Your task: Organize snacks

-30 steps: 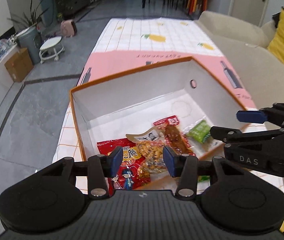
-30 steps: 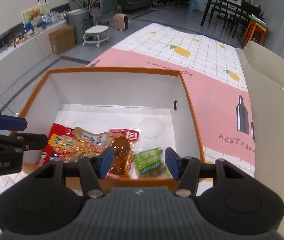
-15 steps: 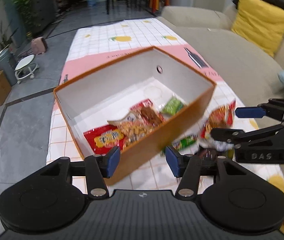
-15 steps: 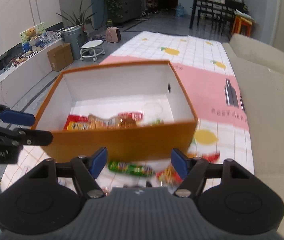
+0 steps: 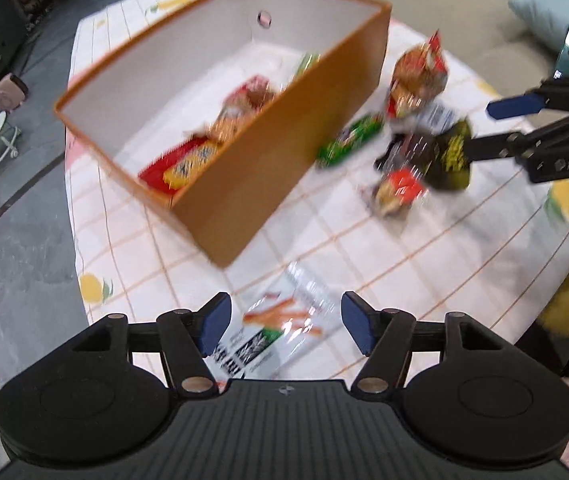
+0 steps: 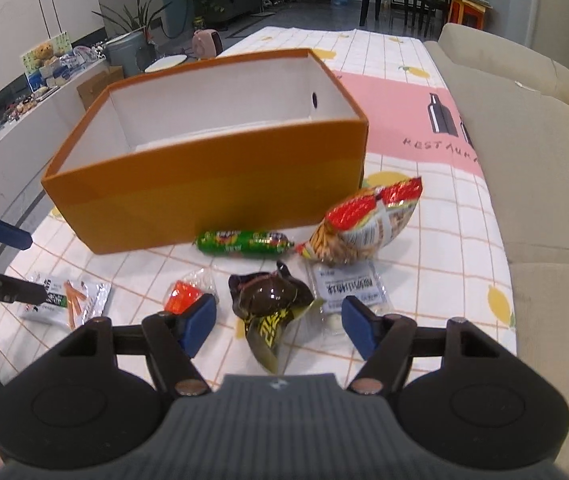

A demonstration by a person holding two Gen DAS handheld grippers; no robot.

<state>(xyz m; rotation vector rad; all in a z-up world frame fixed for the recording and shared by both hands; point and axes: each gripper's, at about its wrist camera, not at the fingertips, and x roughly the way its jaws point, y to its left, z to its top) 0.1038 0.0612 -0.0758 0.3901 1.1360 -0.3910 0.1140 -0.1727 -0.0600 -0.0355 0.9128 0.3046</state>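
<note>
Snacks [image 6: 272, 312] scattered beside orange box [image 6: 212, 188], sofa [image 6: 532, 168] alongside

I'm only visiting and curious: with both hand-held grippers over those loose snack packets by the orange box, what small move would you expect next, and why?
Probably the right hand-held gripper lowers onto the crinkled dark brown foil packet with yellow lettering. Its jaws are open with nothing held, and that packet lies on the checked tablecloth right between them, outside the orange cardboard box.

Left wrist view motion-blurred: packets inside orange box [image 5: 244, 168] and loose snacks at right unreadable. Right wrist view: near wall hides box contents. Left tongs [image 6: 4, 264] cut by left edge. Print on clear packet [image 6: 344, 286] illegible.
</note>
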